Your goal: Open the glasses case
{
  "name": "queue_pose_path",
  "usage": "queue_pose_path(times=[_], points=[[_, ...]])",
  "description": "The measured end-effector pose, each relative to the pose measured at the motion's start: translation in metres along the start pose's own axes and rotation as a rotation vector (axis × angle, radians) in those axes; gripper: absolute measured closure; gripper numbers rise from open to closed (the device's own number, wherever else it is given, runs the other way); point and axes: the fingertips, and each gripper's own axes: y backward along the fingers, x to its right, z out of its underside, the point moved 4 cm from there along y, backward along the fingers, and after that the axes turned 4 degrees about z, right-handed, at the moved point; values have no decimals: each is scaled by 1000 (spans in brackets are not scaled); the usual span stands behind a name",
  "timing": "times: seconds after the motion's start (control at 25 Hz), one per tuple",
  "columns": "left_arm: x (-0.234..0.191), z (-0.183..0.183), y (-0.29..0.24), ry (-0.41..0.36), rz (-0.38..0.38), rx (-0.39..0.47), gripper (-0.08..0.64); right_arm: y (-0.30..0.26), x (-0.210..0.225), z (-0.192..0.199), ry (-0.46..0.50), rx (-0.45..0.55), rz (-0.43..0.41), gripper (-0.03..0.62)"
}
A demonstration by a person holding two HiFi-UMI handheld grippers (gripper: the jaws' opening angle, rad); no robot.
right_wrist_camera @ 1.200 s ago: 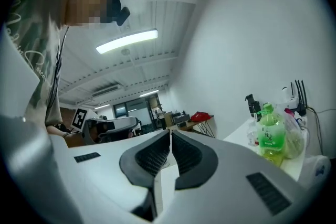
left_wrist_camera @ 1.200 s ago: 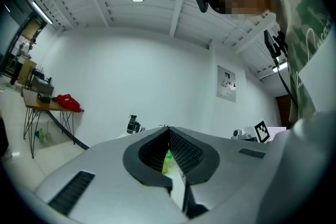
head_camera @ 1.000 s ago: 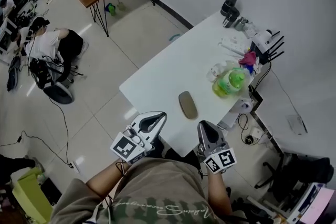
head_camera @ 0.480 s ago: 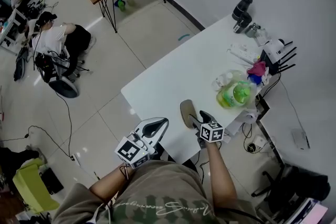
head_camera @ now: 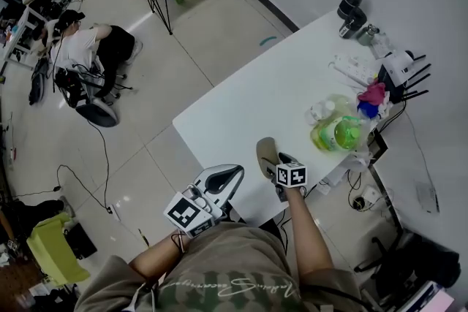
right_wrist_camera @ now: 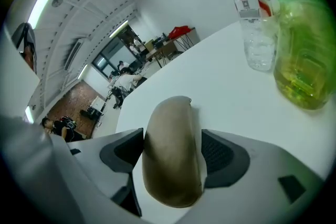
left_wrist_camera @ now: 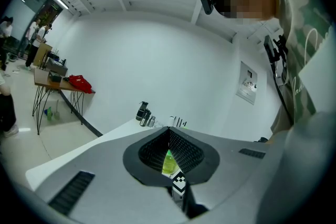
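A: Case (head_camera: pixel 264 150) open?
B: No, lid down, on table (head_camera: pixel 241 102) near edge. Right gripper (head_camera: pixel 273 160) jaws just opened, straddling it, no grip. Left gripper (head_camera: pixel 235 172) closed, empty. 0 done

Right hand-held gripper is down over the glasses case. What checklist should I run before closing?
1. The brown oval glasses case lies between the jaws of the right hand-held gripper: ok.
2. Those jaws, which have just been opening, stand wide: ok.
3. The left hand-held gripper is open, ready for the lid: not ok, shut.
4. The green plastic bottle stands apart from the case: ok.
5. Case's opening seam located: cannot tell.
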Motion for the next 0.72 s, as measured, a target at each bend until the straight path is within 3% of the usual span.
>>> queue_pose_path(times=[0.2, 0.48, 0.72], points=[[-7, 0, -7, 8, -5, 0, 554, -11, 0, 7, -64, -11, -49, 267], [-23, 5, -4, 30, -38, 3, 554, -9, 2, 5, -72, -41, -62, 268], [-27, 10, 4, 34, -58, -11, 554, 1, -1, 13, -111, -10, -81, 268]])
